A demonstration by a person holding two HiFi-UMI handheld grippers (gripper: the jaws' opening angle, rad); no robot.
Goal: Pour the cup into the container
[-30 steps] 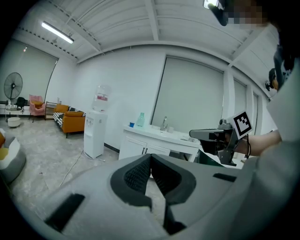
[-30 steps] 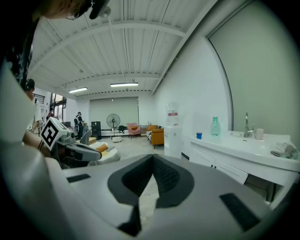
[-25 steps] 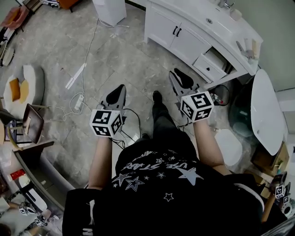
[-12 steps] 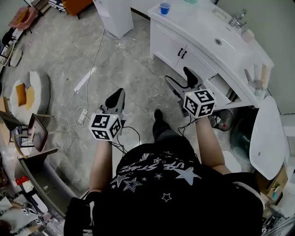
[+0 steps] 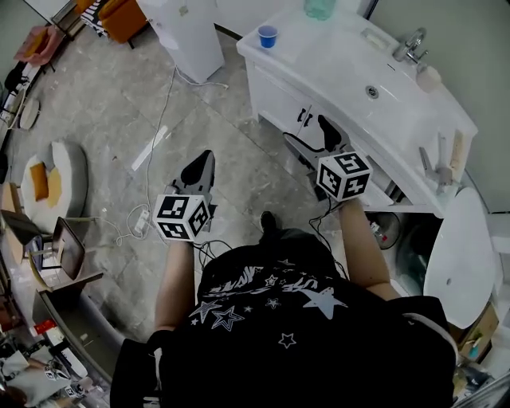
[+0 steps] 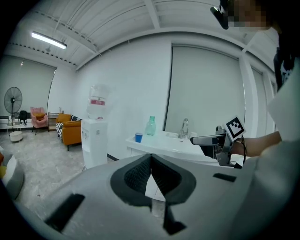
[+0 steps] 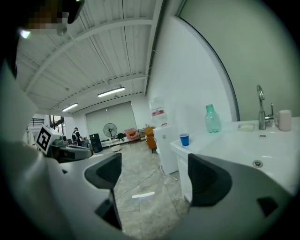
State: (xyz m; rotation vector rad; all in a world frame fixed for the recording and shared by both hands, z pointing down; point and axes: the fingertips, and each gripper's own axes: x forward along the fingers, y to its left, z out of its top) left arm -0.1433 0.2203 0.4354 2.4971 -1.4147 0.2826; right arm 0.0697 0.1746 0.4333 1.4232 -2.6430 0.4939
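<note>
Blue in colour, the small plastic cup (image 5: 268, 36) stands upright on the left end of the white bench (image 5: 335, 68), near a pale green translucent bottle (image 5: 319, 8) at the wall. A round sink basin (image 5: 374, 94) is set into the bench further right. The left claw (image 5: 201, 166) hangs over the grey stone floor (image 5: 103, 103), its 2 jaws pressed together on nothing. The right claw (image 5: 312, 137) is by the bench's front. Its jaws have just been opening and now gape wide and empty, well apart from the cup.
</note>
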